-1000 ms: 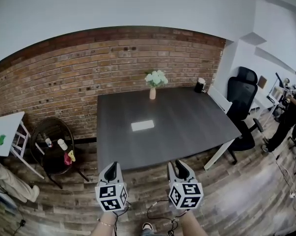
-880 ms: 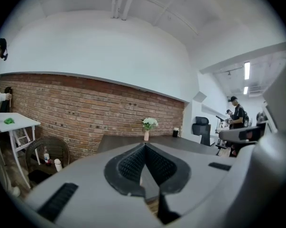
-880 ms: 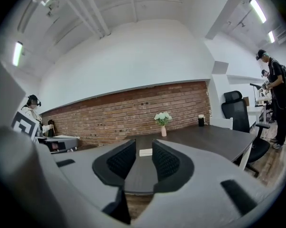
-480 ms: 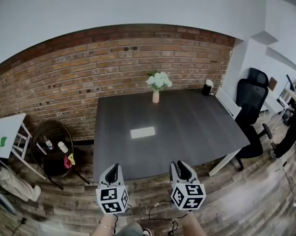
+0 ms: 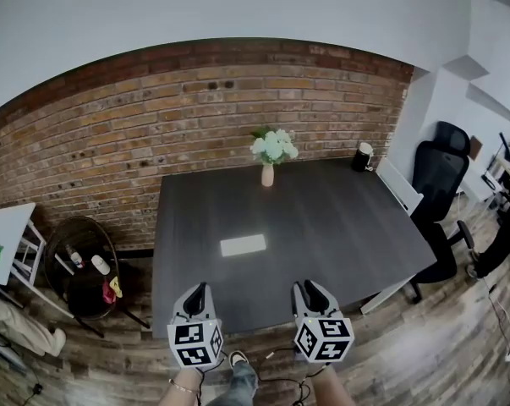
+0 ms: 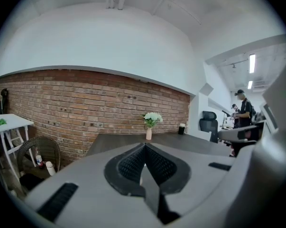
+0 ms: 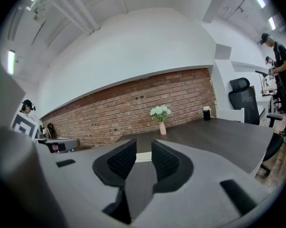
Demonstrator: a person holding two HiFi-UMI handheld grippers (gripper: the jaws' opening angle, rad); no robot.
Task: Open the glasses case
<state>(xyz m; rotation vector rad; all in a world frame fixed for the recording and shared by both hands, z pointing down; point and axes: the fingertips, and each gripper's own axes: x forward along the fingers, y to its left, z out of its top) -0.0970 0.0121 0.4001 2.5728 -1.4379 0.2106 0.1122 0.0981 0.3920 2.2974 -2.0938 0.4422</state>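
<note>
**Both tongs short of the table, case untouched**

Taking the table's near edge as 6 o'clock, the glasses case [image 5: 244,244] is the flat white rectangle lying closed on the dark table [image 5: 339,227]. It sits at about 8 o'clock from the table's middle, well apart from everything else on the top.

Your left gripper [image 5: 197,288] hangs just short of the near edge, and the case lies at its 1 o'clock. In the left gripper view its jaws are clenched tip to tip on nothing [image 6: 144,146].

Your right gripper [image 5: 310,287] is level with the left one, also just short of the edge, and the case lies at its 11 o'clock. Its jaws stand apart and are closing [image 7: 143,151]. Nothing is gripped between them. The pale case [image 7: 143,156] shows through the gap, far off on the table.

A small vase [image 5: 268,174] of white flowers [image 5: 274,145] stands upright at 12 o'clock, near the far edge and the brick wall [image 5: 136,142]. A dark cup [image 5: 362,156] stands at the far right corner, about 2 o'clock. A black office chair [image 5: 441,172] is off the table at 3 o'clock. A round wicker stand [image 5: 84,269] holding small bottles is on the floor at 9 o'clock. Your shoe [image 5: 237,360] shows between your forearms at the bottom of the head view.
</note>
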